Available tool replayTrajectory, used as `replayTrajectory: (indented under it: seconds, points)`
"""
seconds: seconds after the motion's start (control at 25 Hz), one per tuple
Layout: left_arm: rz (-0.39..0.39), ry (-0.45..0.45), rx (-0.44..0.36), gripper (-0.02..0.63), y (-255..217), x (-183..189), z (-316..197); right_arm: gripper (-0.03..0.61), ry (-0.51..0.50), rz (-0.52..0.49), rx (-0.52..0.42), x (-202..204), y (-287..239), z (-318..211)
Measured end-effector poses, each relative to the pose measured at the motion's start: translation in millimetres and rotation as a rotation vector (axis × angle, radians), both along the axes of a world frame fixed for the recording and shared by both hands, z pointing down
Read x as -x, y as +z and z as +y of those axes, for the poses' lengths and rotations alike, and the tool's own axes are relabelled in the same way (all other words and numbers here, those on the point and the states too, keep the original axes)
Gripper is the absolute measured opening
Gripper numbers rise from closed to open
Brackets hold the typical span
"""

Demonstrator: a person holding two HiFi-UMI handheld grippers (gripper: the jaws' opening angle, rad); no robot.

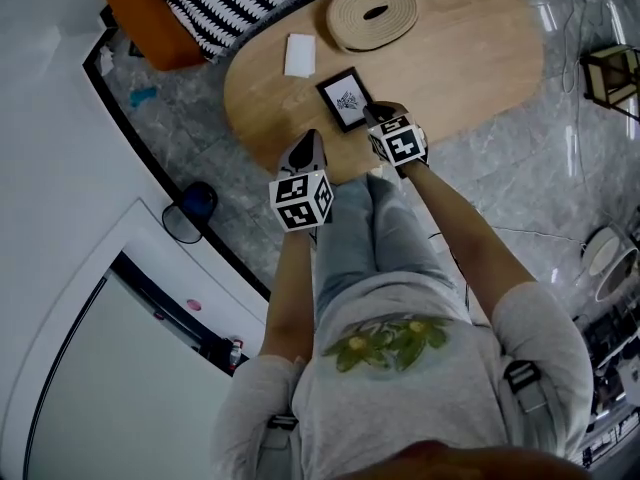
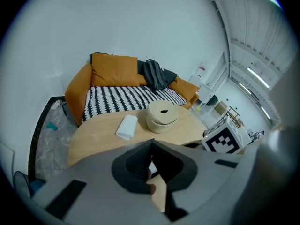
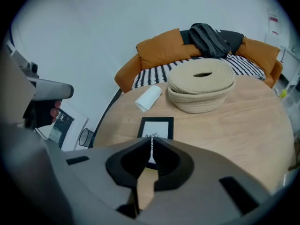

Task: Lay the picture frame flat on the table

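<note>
On the wooden table [image 1: 470,58], the picture frame [image 1: 346,98] lies flat and face up, close to the near edge. The right gripper [image 1: 385,115] hangs just beside the frame's near corner, its jaws pressed together on nothing. The left gripper [image 1: 306,154] hovers by the table's edge, likewise closed and empty. A careless nudge from the right one could, I reckon, slide the frame towards the edge or scuff its face. I count one frame, one woven basket [image 1: 373,15], one white folded cloth [image 1: 299,55] and two grippers.
</note>
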State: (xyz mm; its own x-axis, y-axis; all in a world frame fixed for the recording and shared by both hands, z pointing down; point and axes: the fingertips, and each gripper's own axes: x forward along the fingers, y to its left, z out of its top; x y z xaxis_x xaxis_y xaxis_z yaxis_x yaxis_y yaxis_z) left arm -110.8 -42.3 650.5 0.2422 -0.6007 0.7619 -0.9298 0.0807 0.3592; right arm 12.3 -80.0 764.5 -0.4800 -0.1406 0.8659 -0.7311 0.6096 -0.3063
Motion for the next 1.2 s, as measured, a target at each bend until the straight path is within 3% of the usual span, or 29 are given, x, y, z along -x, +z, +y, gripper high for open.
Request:
replayTrajectory:
  seconds: [0.28, 0.76, 1.2]
  points:
    - [-0.002, 0.005, -0.020, 0.015, -29, -6, 6, 0.006, -0.033, 0.016, -0.024, -6, -42, 7]
    - [0.036, -0.012, -0.080, 0.015, -85, -22, 29, 0.006, -0.078, -0.067, -0.078, -8, -126, 30]
    - [0.005, 0.062, -0.077, 0.015, -101, -46, 56, 0.006, -0.083, -0.148, -0.148, -24, -193, 51]
